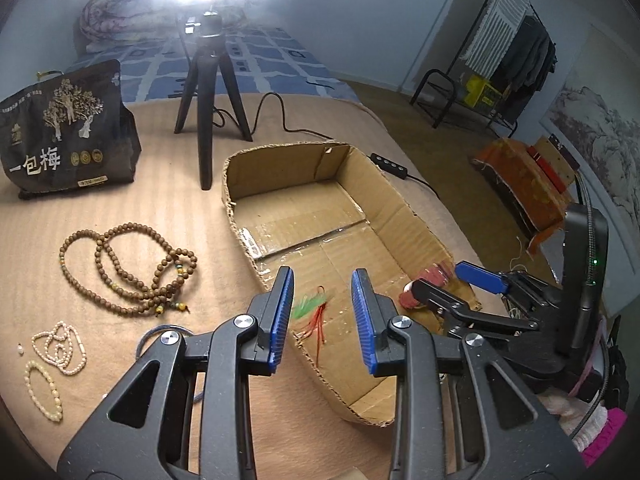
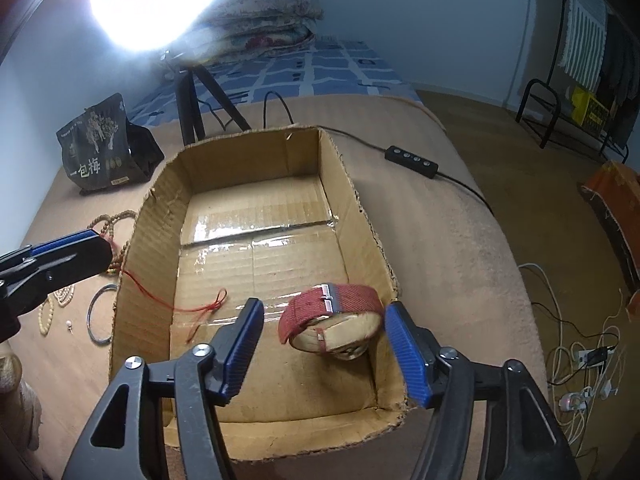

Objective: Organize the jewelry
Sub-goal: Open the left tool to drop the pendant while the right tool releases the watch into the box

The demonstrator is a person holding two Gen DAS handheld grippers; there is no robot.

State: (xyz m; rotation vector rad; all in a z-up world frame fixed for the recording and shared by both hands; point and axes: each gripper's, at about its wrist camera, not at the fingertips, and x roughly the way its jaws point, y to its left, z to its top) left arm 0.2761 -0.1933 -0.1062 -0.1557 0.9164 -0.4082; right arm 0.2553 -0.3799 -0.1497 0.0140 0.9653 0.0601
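Cardboard box (image 1: 360, 216) sits open-topped on a tan bed cover (image 1: 168, 184) in the left wrist view, with the left tongs (image 1: 322, 316) above its near corner, blue pads apart and holding nothing. Between the pads lies a red and green tassel charm (image 1: 314, 310) on the box floor. Left of the box, on the cover, rest a brown bead necklace (image 1: 132, 268), a pearl strand (image 1: 60, 346) and a cream bead bracelet (image 1: 44, 392). A dark snack bag (image 1: 64, 128) and a black tripod (image 1: 208, 100) stand further back. The right tongs (image 1: 436, 284) reach in from the right, jaws spread around a red watch (image 1: 430, 278) at the box's right wall.

From the right wrist view, the right tongs (image 2: 324, 344) stand wide apart over the box (image 2: 360, 200), and the red-strapped watch (image 2: 334, 320) lies between the pads on the box floor, near the right wall; whether either pad touches it is unclear. A red cord (image 2: 192, 312) trails over the left wall, and a metal bangle (image 2: 100, 312) lies outside.
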